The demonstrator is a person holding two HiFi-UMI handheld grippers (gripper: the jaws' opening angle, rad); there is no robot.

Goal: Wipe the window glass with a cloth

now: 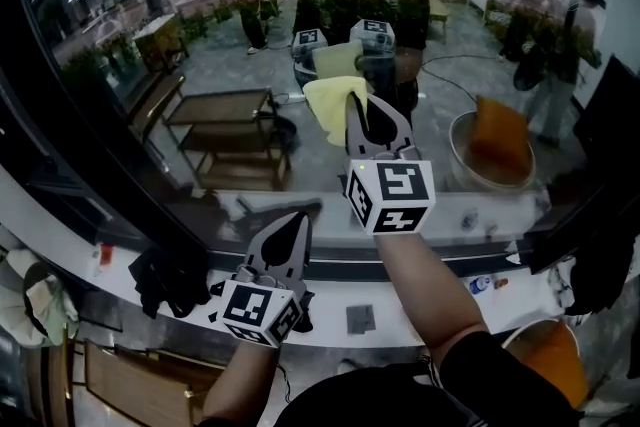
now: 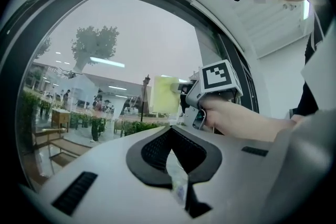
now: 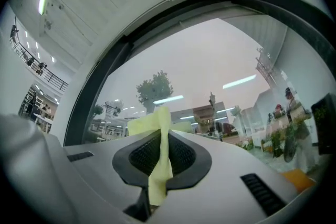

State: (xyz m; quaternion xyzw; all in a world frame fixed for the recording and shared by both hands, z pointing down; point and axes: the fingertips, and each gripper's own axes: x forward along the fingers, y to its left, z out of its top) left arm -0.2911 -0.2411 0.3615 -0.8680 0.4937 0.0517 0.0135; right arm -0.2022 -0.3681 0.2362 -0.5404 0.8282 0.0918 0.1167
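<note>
Closest to the lens, the left tool [image 1: 298, 219] is hanging low in front of the person's body, its marker cube toward the camera and its black jaws pointing up at the sill. Its own view is showing the jaws pressing together at the tips. A thin pale sliver is showing in the slit behind them, too small to identify.

Filling most of every view, the window glass [image 1: 470, 35] is curving inside a dark frame [image 1: 60, 145] and reflecting plants, furniture and people. Below it, the white sill [image 1: 450, 205] is running across the head view, with a few small items lying on it toward the right.

Above the left tool, the right tool [image 1: 357, 103] is reaching up and forward from the person's forearm [image 1: 420, 285], well apart from the other. In the left gripper view the person's hand [image 2: 231, 118] is wrapping its handle beneath the marker cube.

Its jaws are clamping a yellow cloth [image 1: 330, 100], which is running down the slit between the pads and spreading out past the tips. The cloth is lying up against the glass near the middle of the pane, with its reflection just above it.
</note>
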